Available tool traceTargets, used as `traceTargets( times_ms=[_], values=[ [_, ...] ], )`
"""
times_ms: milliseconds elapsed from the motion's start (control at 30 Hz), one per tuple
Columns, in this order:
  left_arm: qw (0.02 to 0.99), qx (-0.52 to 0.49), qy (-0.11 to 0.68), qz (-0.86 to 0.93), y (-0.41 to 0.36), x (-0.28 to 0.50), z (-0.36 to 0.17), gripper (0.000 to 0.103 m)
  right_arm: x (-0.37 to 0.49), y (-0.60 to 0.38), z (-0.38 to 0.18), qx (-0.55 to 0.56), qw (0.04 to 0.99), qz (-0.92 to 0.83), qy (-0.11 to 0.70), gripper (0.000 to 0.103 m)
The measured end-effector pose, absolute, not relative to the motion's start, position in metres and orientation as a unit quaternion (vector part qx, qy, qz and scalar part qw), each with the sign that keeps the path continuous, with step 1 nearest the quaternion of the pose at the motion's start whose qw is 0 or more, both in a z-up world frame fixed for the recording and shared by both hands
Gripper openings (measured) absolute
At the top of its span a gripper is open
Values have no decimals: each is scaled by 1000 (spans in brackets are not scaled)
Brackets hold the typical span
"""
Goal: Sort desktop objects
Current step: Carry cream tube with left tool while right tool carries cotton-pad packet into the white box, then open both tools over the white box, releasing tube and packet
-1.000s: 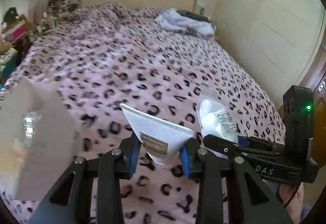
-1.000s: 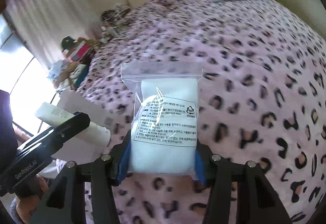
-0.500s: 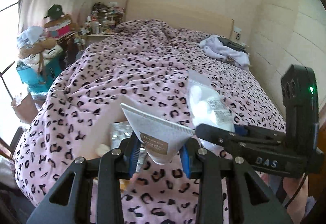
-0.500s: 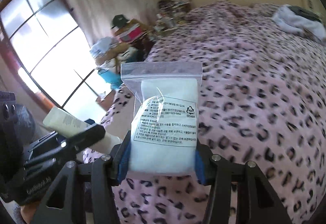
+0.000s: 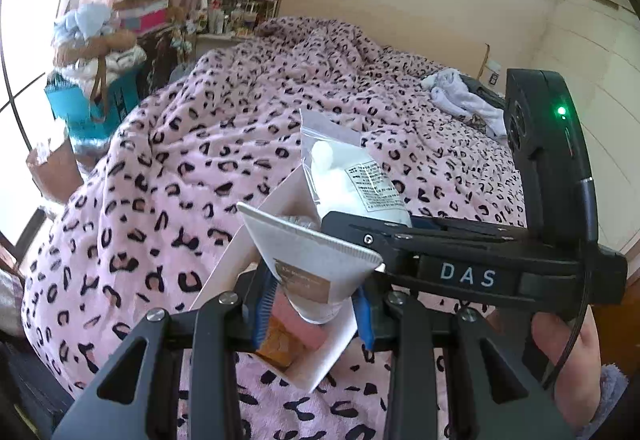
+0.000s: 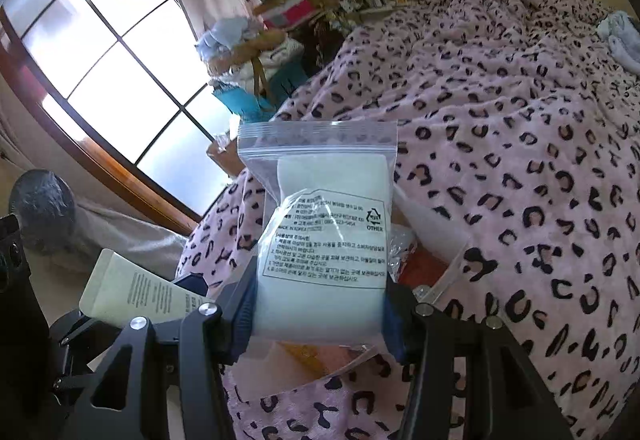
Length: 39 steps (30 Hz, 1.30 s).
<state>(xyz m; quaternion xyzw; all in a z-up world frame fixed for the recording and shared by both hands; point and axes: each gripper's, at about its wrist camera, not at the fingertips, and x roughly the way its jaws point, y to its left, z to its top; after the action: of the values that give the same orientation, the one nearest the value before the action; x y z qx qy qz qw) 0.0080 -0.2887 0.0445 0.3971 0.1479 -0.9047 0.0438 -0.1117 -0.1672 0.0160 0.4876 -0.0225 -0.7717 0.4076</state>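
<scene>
2 items are held up over a white box on the bed. A soft, matte tube with a flat crimped end and a brown label sits pinched between the left tongs, crimp pointing away. Just beside it, a glossy clear zip bag of white padding, with a printed label, stands upright, pinched at its lower sides by the right tongs. Fuzzy pink leopard-print fabric covers the bed.
</scene>
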Motion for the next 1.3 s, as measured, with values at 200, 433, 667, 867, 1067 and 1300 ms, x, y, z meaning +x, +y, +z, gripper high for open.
traceTargets(
  times_ms=[200, 433, 667, 867, 1067, 1300],
  values=[
    [44, 412, 161, -896, -298, 5, 21, 34, -117, -178, -5, 503, 398, -767, -12, 53],
    [41, 419, 171, -891, -302, 2, 7, 34, -114, -188, -6, 500, 386, -775, 22, 53],
    [42, 422, 178, -888, -304, 5, 2, 34, -112, -192, -5, 499, 382, -777, 32, 53],
    [43, 424, 185, -885, -306, 7, -1, 35, -111, -195, -5, 499, 377, -779, 42, 54],
    [44, 424, 188, -885, -309, 10, 1, 36, -110, -195, -3, 501, 374, -779, 45, 54],
    [48, 409, 180, -893, -308, 15, 15, 48, -107, -194, 6, 501, 374, -779, 45, 54]
  ],
)
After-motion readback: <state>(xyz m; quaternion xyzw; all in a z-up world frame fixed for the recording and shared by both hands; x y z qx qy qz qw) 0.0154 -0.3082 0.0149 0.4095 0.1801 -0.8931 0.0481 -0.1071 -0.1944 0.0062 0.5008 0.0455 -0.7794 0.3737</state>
